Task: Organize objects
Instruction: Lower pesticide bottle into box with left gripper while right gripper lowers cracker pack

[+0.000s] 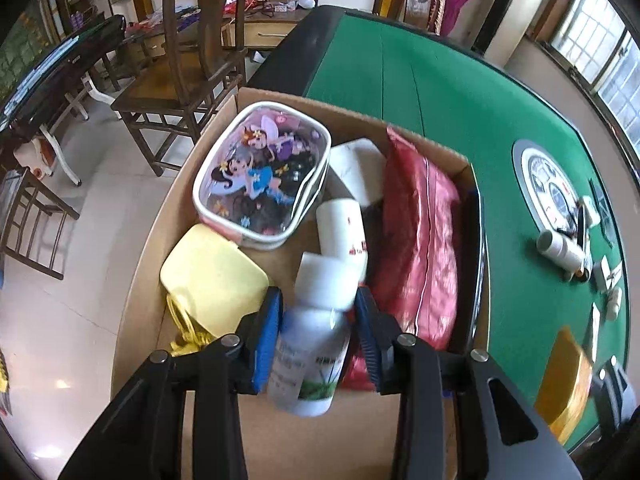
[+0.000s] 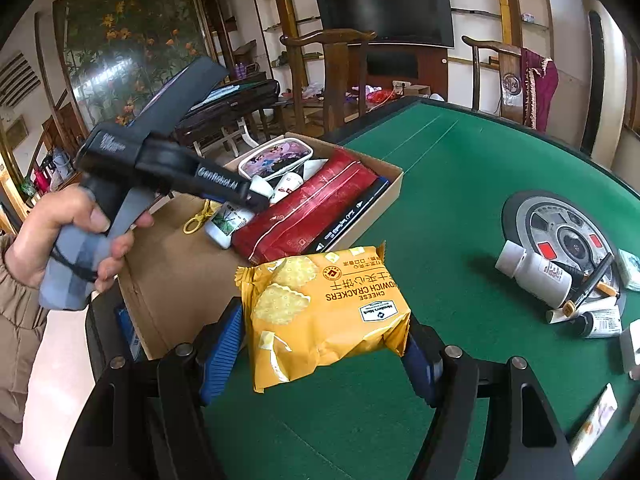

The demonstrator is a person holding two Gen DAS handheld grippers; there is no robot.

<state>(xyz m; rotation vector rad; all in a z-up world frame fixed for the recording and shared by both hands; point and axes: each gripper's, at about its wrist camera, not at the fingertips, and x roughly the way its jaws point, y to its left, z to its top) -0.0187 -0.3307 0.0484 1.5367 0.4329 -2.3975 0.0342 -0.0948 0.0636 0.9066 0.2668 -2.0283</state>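
We've got the cracker pack [image 2: 326, 314] pinched in the right gripper [image 2: 320, 344], near the cardboard box [image 2: 168, 264]; light, crushable, slippery film, so grip its side edges gently. Left gripper [image 1: 316, 316] pinches the white bottle [image 1: 312, 344] over the box's near end.

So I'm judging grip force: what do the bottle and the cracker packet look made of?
Bottle: looks like translucent white plastic, smooth, with a glossy printed label. Cracker packet: thin yellow plastic film, shiny, creased and crimped at its end, so probably easily crushed.
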